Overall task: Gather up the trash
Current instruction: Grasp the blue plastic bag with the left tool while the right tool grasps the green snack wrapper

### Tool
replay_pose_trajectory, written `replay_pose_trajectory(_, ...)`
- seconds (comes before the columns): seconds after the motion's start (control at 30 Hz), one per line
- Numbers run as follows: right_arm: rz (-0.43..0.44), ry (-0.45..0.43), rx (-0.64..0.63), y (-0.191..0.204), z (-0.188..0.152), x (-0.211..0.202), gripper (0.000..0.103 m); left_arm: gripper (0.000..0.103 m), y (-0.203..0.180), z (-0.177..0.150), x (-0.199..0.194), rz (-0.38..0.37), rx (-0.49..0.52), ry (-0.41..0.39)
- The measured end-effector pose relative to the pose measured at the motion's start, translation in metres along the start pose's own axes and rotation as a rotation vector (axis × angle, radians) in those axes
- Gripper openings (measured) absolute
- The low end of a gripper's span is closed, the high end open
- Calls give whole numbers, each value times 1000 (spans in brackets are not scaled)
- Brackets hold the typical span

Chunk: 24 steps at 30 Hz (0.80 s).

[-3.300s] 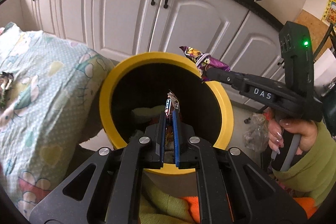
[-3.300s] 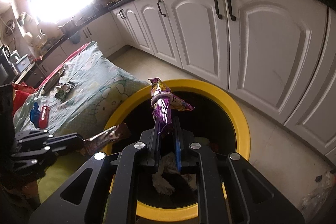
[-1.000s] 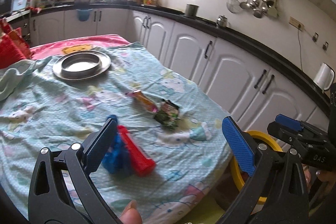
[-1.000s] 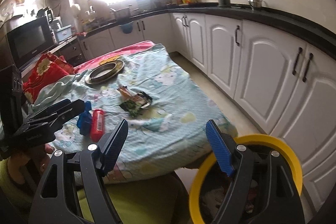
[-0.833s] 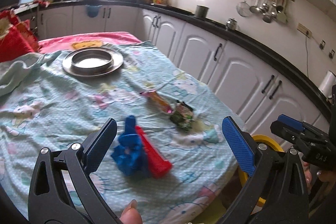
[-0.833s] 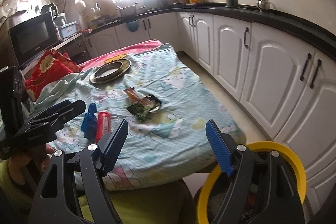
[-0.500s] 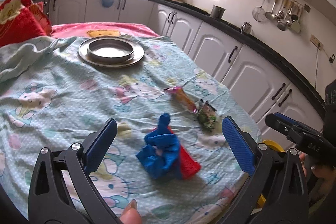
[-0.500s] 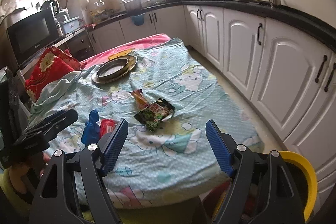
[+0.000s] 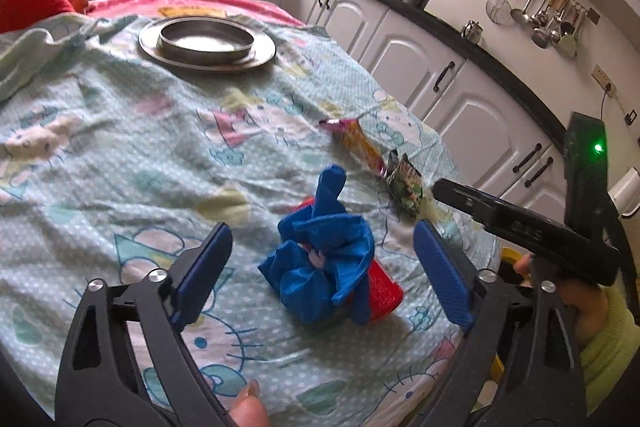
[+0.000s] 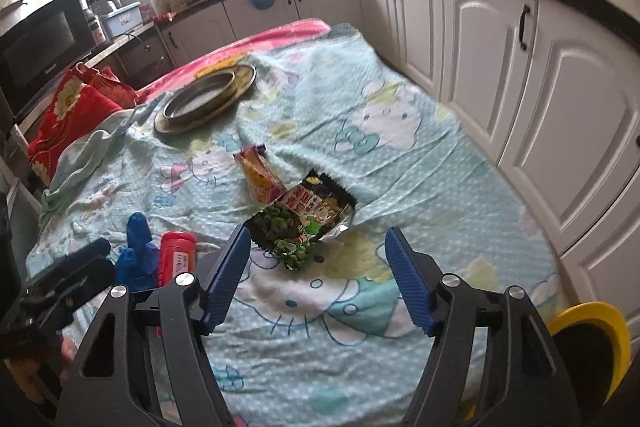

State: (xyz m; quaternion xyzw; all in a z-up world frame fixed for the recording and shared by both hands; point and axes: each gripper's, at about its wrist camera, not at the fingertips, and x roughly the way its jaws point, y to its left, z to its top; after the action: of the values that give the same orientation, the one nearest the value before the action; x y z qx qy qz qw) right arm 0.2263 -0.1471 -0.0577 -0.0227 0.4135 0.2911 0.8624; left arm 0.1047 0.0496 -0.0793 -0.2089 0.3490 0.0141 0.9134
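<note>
A crumpled blue glove [image 9: 320, 259] lies on a red tube-shaped container [image 9: 382, 293] on the bedspread. My left gripper [image 9: 322, 243] hovers over them, jaws closing, the glove between its pads but untouched. A green-and-black snack packet [image 10: 304, 219] and an orange wrapper [image 10: 260, 179] lie farther along the bed. My right gripper [image 10: 318, 239] is just short of the packet; its jaws are closing and the pads touch nothing. The left wrist view also shows the packet [image 9: 406, 183], the wrapper [image 9: 360, 145] and the right gripper [image 9: 442, 187].
A metal plate with a ring dish [image 10: 204, 99] sits at the far end of the bed beside a red cushion [image 10: 76, 107]. The yellow bin [image 10: 592, 315] stands off the bed's near right corner. White cabinets [image 10: 560, 107] run along the right.
Both grippers, earlier shut on wrappers over the yellow bin, now stand open over the bed. In the last second each dropped closer to the trash and its jaws narrowed.
</note>
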Motion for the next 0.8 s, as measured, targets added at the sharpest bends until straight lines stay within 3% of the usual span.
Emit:
replay_pose_trajectory(0.23,0,43,33,-3,0,27,63,58,4,-5,9,-24,-18,40)
replay_pose_trajectory(0.43,16,81,74,-8,-3,46,45,39,6,-8,13,-20,-19,63)
replay_pose_trajectory(0.67,47,74,69,-9,-6,42,13,27,5,-8,14,-27,-17,71)
replay_pose_trajectory(0.8,37,63,41,-5,-10,38,8,19,5,-6,9,-25,-18,58)
